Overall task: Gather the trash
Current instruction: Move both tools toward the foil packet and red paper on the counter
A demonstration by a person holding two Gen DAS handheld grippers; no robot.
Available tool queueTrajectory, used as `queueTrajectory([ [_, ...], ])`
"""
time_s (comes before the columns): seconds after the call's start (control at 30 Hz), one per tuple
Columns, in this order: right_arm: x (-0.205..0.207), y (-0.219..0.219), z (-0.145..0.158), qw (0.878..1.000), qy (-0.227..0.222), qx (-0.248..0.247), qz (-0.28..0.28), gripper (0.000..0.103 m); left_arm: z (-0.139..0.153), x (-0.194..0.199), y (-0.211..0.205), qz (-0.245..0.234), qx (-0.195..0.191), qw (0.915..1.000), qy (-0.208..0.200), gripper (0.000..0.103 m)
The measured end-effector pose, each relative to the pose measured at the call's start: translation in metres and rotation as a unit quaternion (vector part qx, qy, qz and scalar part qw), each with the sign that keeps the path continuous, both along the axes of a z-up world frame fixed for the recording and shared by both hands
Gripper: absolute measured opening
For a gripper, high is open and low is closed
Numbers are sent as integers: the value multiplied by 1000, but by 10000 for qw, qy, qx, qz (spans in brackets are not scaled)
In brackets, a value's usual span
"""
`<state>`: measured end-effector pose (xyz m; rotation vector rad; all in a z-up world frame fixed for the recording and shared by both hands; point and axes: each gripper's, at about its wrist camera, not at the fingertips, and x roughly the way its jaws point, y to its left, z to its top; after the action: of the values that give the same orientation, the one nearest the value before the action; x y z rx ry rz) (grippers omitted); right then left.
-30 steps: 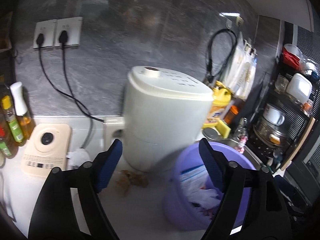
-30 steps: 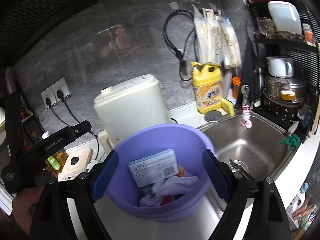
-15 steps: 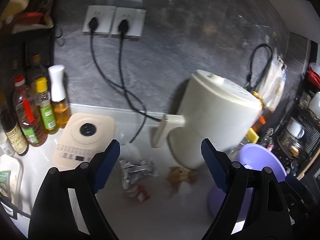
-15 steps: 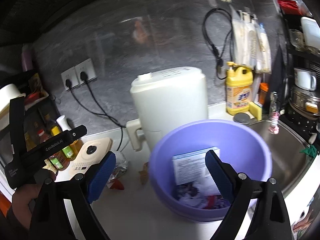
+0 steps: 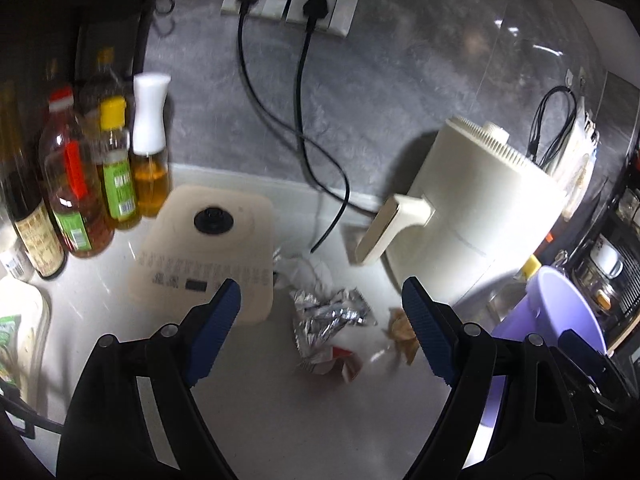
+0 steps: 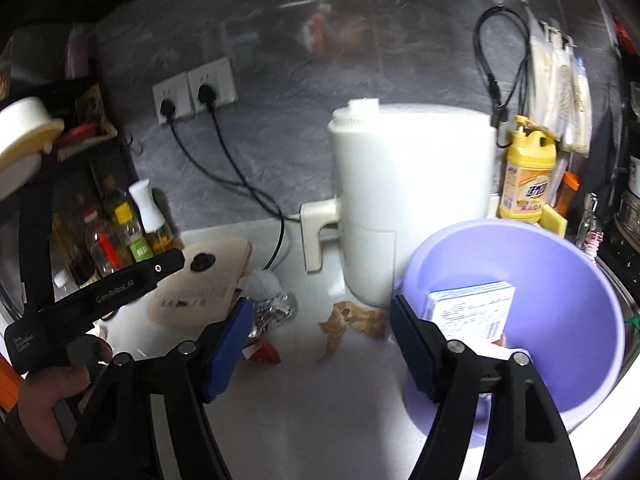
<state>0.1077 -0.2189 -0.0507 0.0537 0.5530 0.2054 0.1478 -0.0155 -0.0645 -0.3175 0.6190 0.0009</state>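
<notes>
Trash lies on the white counter: a crumpled silver foil wrapper (image 5: 326, 314) with a red scrap (image 5: 347, 364) at its near end, a white tissue wad (image 5: 306, 270) behind it, and a brown crumpled scrap (image 5: 402, 330) to its right. My left gripper (image 5: 322, 336) is open and empty, hovering just above and in front of the foil wrapper. The purple bin (image 6: 560, 312) stands on the right and holds a white box (image 6: 472, 312). My right gripper (image 6: 320, 344) is open and empty, left of the bin, near the brown scrap (image 6: 352, 320). The foil (image 6: 272, 312) shows there too.
A white air fryer (image 5: 476, 216) with a protruding handle stands behind the trash. A cream appliance base (image 5: 208, 248) lies on the left, with oil bottles (image 5: 116, 168) beyond it. Two black cords (image 5: 308, 140) hang from wall sockets. A yellow detergent bottle (image 6: 528, 172) stands by the sink.
My left gripper has swung left, away from the bin, and now faces the foil wrapper and scraps. My right gripper has also shifted left, so the bin sits further right.
</notes>
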Motion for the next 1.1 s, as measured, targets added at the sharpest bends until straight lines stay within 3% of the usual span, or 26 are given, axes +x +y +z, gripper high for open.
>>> queueTrajectory([
  [0.27, 7, 25, -25, 9991, 249, -334, 71, 59, -43, 11, 0, -202, -285, 9987, 376, 78],
  [0.63, 13, 28, -63, 9958, 669, -609, -161, 57, -93, 31, -11, -542, -549, 9937, 816, 74],
  [0.93, 14, 29, -74, 9934, 806, -743, -347, 57, -119, 47, -24, -729, -678, 9889, 1103, 73],
  [1.1, 15, 26, -73, 9925, 844, -791, -397, 57, -126, 49, -26, -664, -698, 9891, 1117, 62],
])
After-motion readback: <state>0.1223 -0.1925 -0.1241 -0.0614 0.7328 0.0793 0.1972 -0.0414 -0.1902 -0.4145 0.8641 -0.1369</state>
